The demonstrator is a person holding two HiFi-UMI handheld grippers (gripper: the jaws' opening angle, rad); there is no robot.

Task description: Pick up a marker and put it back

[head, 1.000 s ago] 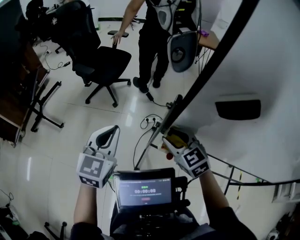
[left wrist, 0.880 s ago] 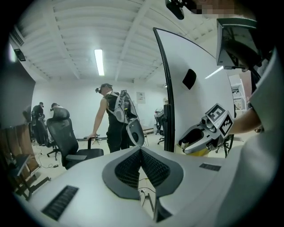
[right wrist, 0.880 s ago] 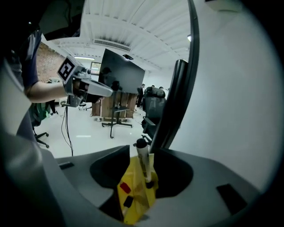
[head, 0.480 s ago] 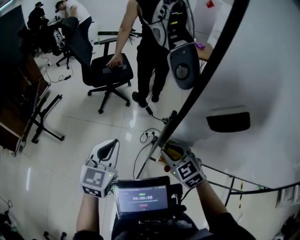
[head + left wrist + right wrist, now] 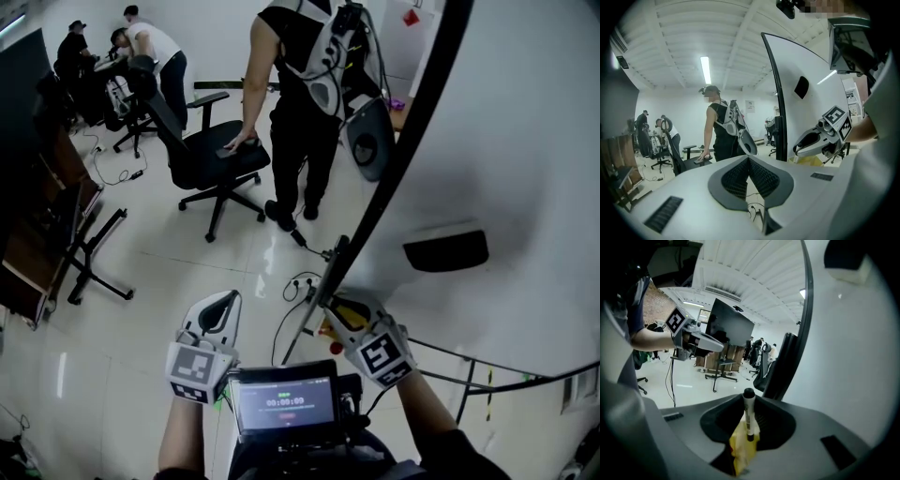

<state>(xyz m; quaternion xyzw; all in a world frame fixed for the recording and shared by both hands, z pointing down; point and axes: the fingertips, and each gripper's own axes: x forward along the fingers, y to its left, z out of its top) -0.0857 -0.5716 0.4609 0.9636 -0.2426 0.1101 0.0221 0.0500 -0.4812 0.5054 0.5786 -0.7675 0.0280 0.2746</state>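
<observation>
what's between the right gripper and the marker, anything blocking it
Nothing visible. The marker stands upright between the jaws of the right gripper, which are closing; the pads do not seem to touch it yet. Only a yellow thing sits at its lower end.

Only the small screen (image 5: 285,403) carries writing: a row of digits like a timer, too blurred to read surely.

White glossy floor (image 5: 141,281), blk office chair (image 5: 211,159), whiteboard (image 5: 525,141).
</observation>
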